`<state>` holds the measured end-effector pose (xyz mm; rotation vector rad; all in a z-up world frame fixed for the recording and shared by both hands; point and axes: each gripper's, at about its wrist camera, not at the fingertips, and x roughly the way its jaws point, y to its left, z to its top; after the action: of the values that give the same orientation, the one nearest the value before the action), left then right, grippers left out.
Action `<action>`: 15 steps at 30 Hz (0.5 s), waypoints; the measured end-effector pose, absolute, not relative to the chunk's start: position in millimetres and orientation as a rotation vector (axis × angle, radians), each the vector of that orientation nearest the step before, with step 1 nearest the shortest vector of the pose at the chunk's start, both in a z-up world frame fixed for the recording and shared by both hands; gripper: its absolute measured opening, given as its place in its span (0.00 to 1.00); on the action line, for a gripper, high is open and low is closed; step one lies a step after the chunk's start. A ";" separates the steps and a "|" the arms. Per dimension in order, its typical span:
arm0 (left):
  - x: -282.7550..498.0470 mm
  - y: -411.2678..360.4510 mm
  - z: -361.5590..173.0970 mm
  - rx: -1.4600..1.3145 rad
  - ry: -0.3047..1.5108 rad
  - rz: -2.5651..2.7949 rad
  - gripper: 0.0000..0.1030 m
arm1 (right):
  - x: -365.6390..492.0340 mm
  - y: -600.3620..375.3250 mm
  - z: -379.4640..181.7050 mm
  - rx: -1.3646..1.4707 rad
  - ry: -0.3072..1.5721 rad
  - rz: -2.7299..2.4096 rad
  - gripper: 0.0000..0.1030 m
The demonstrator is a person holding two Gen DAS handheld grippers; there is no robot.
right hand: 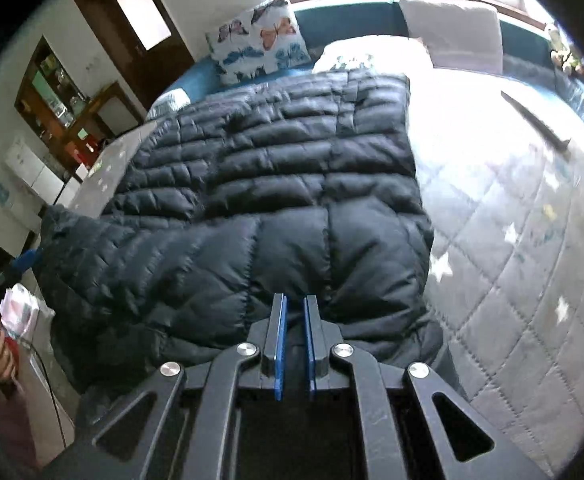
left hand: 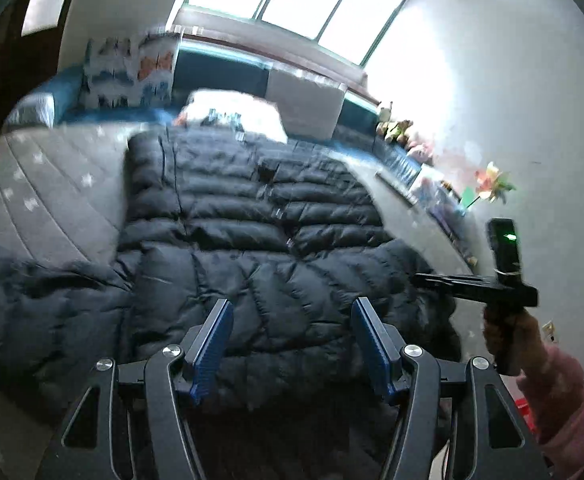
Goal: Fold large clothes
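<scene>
The black puffer jacket (right hand: 268, 184) lies spread on the grey quilted bed (right hand: 531, 240). The left gripper (left hand: 292, 344) hovers over its near part with fingers released and empty. The right gripper (right hand: 295, 340) has fingers clenched, and nothing seems pinched between them. For a clean fold, each should probably take one near corner and lift evenly. A butterfly pillow (right hand: 260, 40) and a white pillow (right hand: 371, 52) wait beyond the far edge.

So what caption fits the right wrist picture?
Shut right gripper above a black quilted puffer coat spread on a grey star-patterned bedspread.
</scene>
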<state>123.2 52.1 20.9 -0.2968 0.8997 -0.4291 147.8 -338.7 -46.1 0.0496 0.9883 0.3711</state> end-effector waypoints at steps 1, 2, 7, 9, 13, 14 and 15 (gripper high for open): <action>131.3 49.8 11.3 -0.301 0.925 -0.414 0.63 | 146.8 -338.1 -51.3 0.042 0.991 0.368 0.10; 137.4 48.6 1.0 -0.306 0.947 -0.399 0.63 | 144.5 -338.4 -54.0 0.026 0.996 0.367 0.10; 155.3 57.4 -49.1 -0.390 1.038 -0.363 0.59 | 149.7 -339.6 -72.0 -0.039 0.999 0.352 0.09; 156.2 57.1 -59.7 -0.375 1.041 -0.348 0.53 | 153.0 -342.4 -79.3 -0.022 1.005 0.353 0.09; 155.8 58.3 -69.9 -0.345 1.037 -0.351 0.53 | 148.4 -339.4 -72.5 -0.070 1.008 0.327 0.09; 155.5 58.3 -70.0 -0.341 1.036 -0.349 0.53 | 146.8 -336.1 -67.1 -0.091 1.010 0.307 0.09; 154.6 57.8 -70.0 -0.332 1.034 -0.348 0.53 | 144.0 -330.3 -56.6 -0.112 0.998 0.290 0.09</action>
<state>154.6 57.8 -70.0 -0.3315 1.0337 -0.3482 144.0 -330.3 -56.6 -0.1119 0.9976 0.2897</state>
